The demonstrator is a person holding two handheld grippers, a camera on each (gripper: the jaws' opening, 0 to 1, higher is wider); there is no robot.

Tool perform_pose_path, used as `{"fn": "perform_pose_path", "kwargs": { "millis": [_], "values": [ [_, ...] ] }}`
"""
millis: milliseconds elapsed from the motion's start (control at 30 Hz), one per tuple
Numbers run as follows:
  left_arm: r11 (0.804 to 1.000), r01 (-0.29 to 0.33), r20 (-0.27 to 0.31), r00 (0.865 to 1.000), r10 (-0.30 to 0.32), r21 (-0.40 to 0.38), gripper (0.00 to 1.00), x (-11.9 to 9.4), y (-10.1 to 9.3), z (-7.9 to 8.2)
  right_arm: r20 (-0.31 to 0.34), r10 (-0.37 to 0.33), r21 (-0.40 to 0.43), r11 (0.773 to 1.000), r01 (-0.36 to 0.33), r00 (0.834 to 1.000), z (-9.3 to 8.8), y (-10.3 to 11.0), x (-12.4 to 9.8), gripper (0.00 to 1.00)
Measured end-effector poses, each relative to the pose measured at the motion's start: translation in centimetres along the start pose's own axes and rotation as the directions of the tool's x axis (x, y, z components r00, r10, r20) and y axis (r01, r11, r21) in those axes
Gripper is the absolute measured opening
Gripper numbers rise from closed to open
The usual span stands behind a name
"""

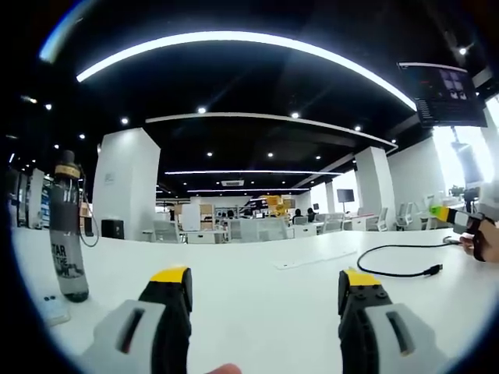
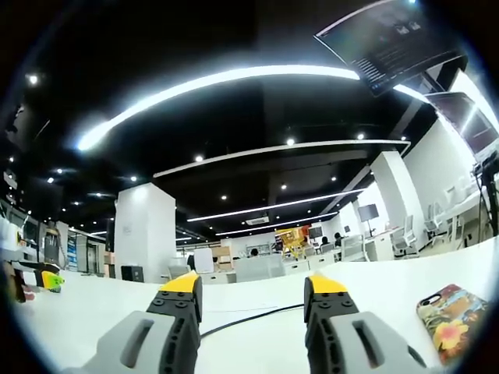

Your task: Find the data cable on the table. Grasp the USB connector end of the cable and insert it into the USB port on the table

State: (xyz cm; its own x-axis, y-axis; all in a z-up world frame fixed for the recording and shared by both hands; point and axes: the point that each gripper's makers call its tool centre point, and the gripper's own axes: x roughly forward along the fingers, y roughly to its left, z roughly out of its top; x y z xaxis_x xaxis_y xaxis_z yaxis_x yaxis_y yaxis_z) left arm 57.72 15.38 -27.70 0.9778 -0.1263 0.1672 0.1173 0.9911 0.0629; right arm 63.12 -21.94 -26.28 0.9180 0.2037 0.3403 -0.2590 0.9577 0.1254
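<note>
Cable (image 1: 405,246): black, lying in a loose loop on the white table (image 1: 257,312), off to the right in the left gripper view. One free end (image 1: 433,270) carries a small plug and rests flat on the table. Too small to tell whether this is the USB end. In the right gripper view a strand of the cable runs across the table between the jaws, farther out than their tips.

Right gripper (image 2: 256,283): jaws apart, nothing between them, low over the table. In the left gripper view it sits just beyond the loop's far end, not touching the cable as far as I can tell.

Left gripper (image 1: 267,276): jaws wide apart, empty, well apart from the cable.

USB port: not identified. A flat pale piece (image 1: 304,261) lies on the table left of the loop; what it is cannot be told.

Other items: bottle (image 1: 69,234) upright at the table's left; phone (image 2: 448,312) in a flowered case lying right of the right gripper.

Progress (judgement): very early. Cable found. Not yet done: grasp, locating the port, insertion. The right gripper is the nearer one for the pickup.
</note>
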Motion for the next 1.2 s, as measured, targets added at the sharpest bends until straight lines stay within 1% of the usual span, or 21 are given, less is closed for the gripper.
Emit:
{"fn": "perform_pose_path", "kwargs": {
  "millis": [100,1000,1200],
  "values": [
    [1.000,0.000,-0.011,1.000,0.000,0.006,0.77,0.04,0.01,-0.20,0.000,-0.002,-0.001,1.000,0.002,1.000,0.01,-0.01,-0.03,0.53],
    [1.000,0.014,-0.022,1.000,-0.014,0.017,0.77,0.12,-0.52,-0.43,-0.005,0.002,0.008,1.000,-0.002,1.000,-0.12,-0.09,0.03,0.54],
    [1.000,0.014,-0.022,1.000,-0.014,0.019,0.77,0.13,-0.54,-0.42,-0.024,0.029,-0.009,1.000,-0.029,0.999,-0.38,0.49,0.24,0.54]
  ]
}}
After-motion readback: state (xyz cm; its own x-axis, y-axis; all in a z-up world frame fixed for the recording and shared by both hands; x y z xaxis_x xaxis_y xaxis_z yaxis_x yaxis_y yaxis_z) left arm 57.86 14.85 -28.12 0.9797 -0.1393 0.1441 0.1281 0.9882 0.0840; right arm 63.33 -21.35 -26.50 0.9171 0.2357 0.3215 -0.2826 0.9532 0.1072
